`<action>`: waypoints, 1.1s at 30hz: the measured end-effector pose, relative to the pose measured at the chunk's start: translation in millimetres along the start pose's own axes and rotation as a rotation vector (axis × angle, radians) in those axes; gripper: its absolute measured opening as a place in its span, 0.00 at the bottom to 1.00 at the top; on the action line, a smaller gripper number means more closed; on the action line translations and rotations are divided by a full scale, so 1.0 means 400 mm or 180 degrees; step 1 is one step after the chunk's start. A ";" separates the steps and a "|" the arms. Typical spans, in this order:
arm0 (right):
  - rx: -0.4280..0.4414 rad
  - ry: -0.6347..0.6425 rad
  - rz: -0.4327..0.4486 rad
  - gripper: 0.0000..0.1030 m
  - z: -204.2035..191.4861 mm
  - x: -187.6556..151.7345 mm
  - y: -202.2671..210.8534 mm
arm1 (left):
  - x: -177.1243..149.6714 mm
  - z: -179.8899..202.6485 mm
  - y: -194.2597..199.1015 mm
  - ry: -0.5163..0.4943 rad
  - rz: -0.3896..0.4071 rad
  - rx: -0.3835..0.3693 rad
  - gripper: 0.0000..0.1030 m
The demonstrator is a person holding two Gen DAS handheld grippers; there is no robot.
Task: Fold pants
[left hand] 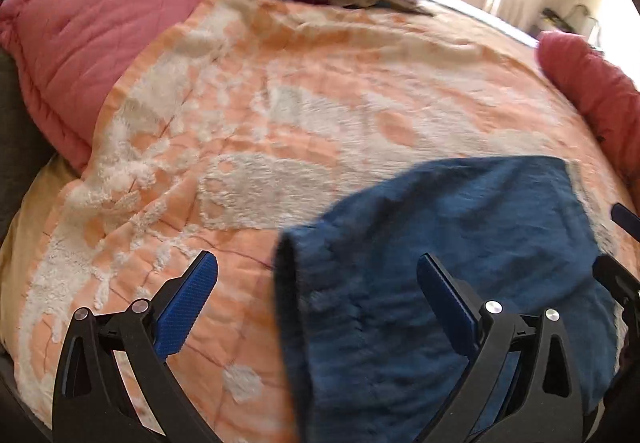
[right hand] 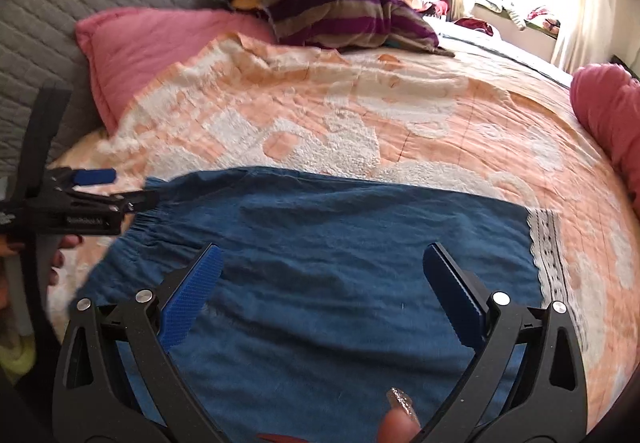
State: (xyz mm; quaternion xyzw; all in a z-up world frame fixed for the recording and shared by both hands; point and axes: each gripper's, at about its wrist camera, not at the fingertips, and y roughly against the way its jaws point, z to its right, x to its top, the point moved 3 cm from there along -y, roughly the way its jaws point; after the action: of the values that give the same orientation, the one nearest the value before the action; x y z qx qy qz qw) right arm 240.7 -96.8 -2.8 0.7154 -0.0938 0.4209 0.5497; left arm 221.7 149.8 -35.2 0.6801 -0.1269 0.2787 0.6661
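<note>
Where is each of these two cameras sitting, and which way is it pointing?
Left wrist view: sits on the left gripper, looking forward between its open fingers over the elastic-waist end of the blue pants and the orange blanket; no hand shows.
Right wrist view: sits on the right gripper, looking across the pants toward the striped pillow; a fingertip shows at the bottom, and the left gripper at the left edge.
Both share the pants, blanket, pink pillow and striped pillow.
</note>
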 end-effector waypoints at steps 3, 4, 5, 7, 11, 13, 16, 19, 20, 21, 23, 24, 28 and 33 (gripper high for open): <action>-0.0071 0.0139 -0.0133 0.92 0.000 0.011 -0.062 | 0.011 -0.019 -0.039 -0.0096 -0.0035 0.0160 0.96; -0.0093 0.0171 -0.0154 0.92 0.001 0.012 -0.074 | 0.015 -0.022 -0.044 -0.0143 -0.0007 0.0205 0.96; -0.0114 0.0220 -0.0181 0.92 0.001 0.018 -0.092 | 0.019 -0.021 -0.048 -0.0199 0.0027 0.0189 0.96; -0.0120 0.0279 -0.0205 0.92 0.002 0.028 -0.118 | 0.024 -0.018 -0.058 -0.0237 0.0019 0.0143 0.96; -0.0044 0.0334 -0.0239 0.92 0.000 0.059 -0.171 | 0.028 -0.010 -0.078 -0.0292 -0.0036 0.0088 0.96; -0.0028 0.0388 -0.0276 0.92 -0.006 0.073 -0.196 | 0.031 0.007 -0.078 -0.0386 0.0008 0.0085 0.95; 0.0003 0.0457 -0.0399 0.92 -0.012 0.088 -0.238 | 0.028 0.024 -0.079 -0.0492 0.0058 -0.0001 0.79; -0.0026 0.0560 -0.0482 0.92 -0.017 0.098 -0.277 | 0.019 0.022 -0.106 -0.0450 -0.0108 -0.0251 0.42; -0.0048 0.0583 -0.0501 0.92 -0.017 0.101 -0.290 | 0.016 0.017 -0.113 -0.0418 -0.0135 -0.0273 0.41; -0.0068 0.0604 -0.0515 0.92 -0.017 0.103 -0.299 | 0.016 0.010 -0.114 -0.0387 -0.0141 -0.0314 0.38; -0.0119 0.0682 -0.0530 0.92 -0.018 0.105 -0.315 | 0.018 0.003 -0.106 -0.0337 -0.0109 -0.0378 0.34; -0.0149 0.0763 -0.0567 0.92 -0.022 0.105 -0.325 | 0.021 -0.002 -0.097 -0.0293 -0.0114 -0.0433 0.32; -0.0261 0.1094 -0.0605 0.92 -0.045 0.106 -0.345 | 0.027 -0.002 -0.059 -0.0273 -0.0022 -0.0574 0.31; -0.0249 0.1490 -0.0539 0.89 -0.089 0.107 -0.356 | 0.036 0.007 -0.015 -0.0318 0.0143 -0.0625 0.31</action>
State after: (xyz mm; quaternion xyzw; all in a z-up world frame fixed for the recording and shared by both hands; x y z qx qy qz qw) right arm 334.7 1.9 -72.0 0.5820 0.0800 0.5236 0.6170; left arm 237.5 150.3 -32.2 0.6216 -0.2019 0.2455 0.7159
